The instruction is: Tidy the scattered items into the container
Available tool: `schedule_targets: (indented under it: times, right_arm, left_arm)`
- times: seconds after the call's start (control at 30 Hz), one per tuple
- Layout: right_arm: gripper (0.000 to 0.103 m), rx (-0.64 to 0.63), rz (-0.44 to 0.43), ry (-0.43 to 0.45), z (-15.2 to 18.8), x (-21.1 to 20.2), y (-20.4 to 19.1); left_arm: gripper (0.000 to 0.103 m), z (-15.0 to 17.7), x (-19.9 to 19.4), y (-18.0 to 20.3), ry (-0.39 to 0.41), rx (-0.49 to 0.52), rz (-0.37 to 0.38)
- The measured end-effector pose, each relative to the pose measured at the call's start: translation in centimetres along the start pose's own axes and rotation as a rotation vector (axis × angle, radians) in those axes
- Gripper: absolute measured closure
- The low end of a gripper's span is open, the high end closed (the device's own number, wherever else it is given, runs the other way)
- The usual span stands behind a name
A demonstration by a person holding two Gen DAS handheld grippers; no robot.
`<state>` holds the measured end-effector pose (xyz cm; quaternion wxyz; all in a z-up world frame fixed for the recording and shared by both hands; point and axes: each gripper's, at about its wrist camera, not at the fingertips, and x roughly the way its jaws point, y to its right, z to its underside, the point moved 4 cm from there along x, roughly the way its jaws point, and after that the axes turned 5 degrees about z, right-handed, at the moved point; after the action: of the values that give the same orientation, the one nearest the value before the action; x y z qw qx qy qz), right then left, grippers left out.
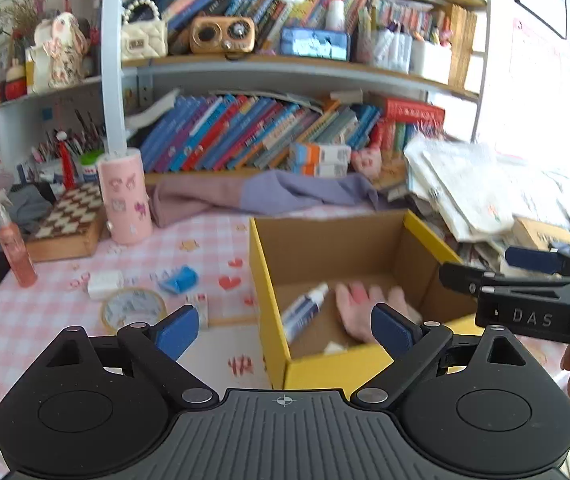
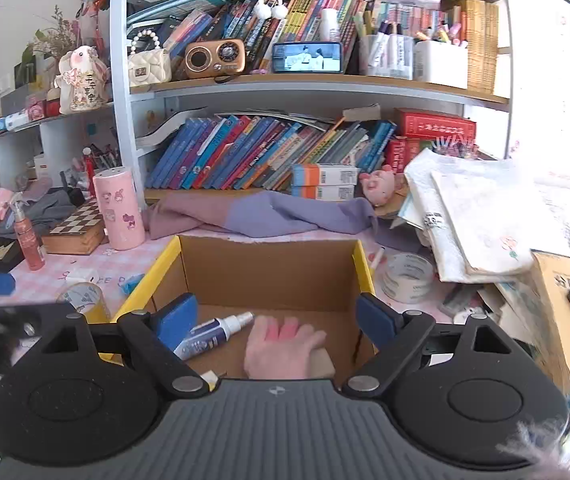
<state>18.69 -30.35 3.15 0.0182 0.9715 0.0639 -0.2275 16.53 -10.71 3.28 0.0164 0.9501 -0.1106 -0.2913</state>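
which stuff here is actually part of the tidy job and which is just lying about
Job:
cardboard box
spray bottle and pink glove, already inside
tape roll, white block, blue clip, loose on the table
clear tape roll

Just lying about:
purple cloth
chessboard box
pink canister
shelf books

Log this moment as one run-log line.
left tongs: open | right tongs: open, over box | in box: spray bottle, pink glove | tape outside
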Motion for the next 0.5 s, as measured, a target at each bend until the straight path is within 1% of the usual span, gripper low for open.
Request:
schedule_targets:
  times: [0.13,0.37,0.5]
  right_arm:
    - [0.017,0.013,0.043,-0.025,1.6,-1.3,-0.6]
    - [0.017,0.05,0.1,-0.076,4.0,-2.9,-2.4]
    - [0.017,0.077,0.13,-0.105,5.3,-3.7,-3.8]
  left_arm:
    - [0.008,1.1,-0.6,-0.1,-0.001,0.01,-0.013]
    - [0.008,2.4,-1.7,-1.5,-0.006,0.02,-0.001]
    - [0.008,3.7,-2.4,-2.5,-0.037,0.027,0.008]
